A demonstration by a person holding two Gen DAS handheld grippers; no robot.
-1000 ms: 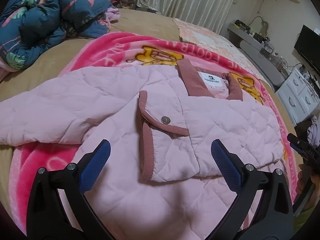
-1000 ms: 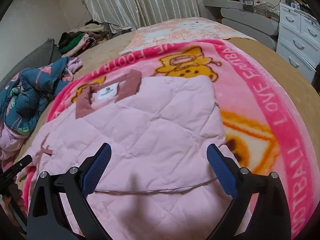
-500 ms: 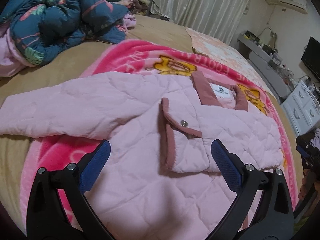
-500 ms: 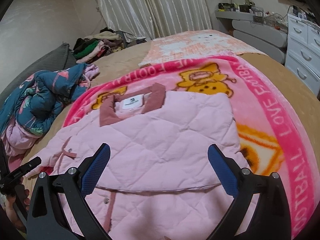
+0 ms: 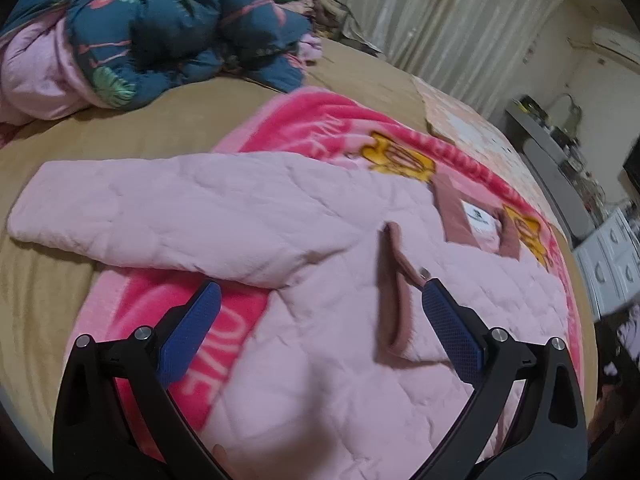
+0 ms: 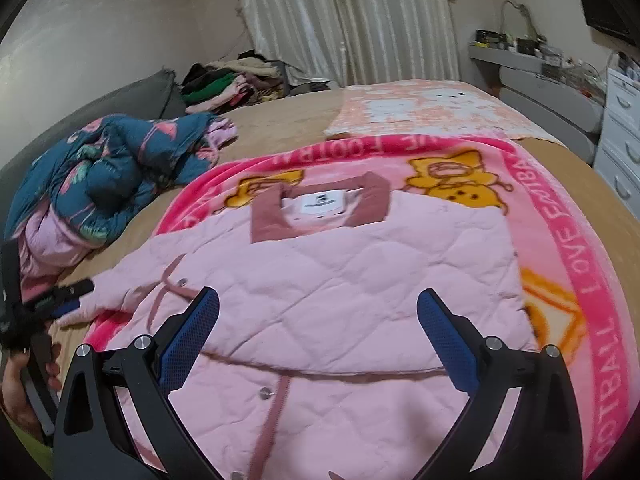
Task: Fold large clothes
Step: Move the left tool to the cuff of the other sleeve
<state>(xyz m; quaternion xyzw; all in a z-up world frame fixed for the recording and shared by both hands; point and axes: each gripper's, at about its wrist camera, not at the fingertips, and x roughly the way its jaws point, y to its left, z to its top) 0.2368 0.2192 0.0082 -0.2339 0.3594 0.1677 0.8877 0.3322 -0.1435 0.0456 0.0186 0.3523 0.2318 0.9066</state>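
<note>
While one pink quilted jacket (image 6: 340, 280) lies spread on the bed (image 5: 132, 136), both grippers hover over its lower part with nothing between their fingers. The left gripper (image 5: 320, 332) is released, its two blue pads wide apart above the jacket's left side. The right gripper (image 6: 320, 336) is likewise released, its two pads spread over the jacket's front.

The jacket rests on one bright pink blanket (image 6: 560, 216) printed with yellow cartoon figures and white lettering. One sleeve (image 5: 160, 216) stretches out to the left, off the blanket and onto the tan bed cover. The other side is folded in over the body, so no second sleeve shows. The dusty-rose collar (image 6: 320, 208) sits at the far end, with one white label (image 6: 320, 202) inside it. Dusty-rose trim (image 5: 394, 292) runs along a folded-over front edge. In the right wrist view, three metal snaps show: one near the left fold and two further down the front.

One crumpled dark blue floral quilt (image 5: 160, 32) lies at the bed's far left, well apart from the jacket. One pale peach patterned cloth (image 6: 420, 108) lies beyond the blanket. A heap of clothes (image 6: 232, 80) sits by the curtains (image 6: 344, 20). White drawers (image 6: 620, 128) stand at the right. A hand (image 6: 20, 392) holding the left gripper's handle appears at the right wrist view's left edge.
</note>
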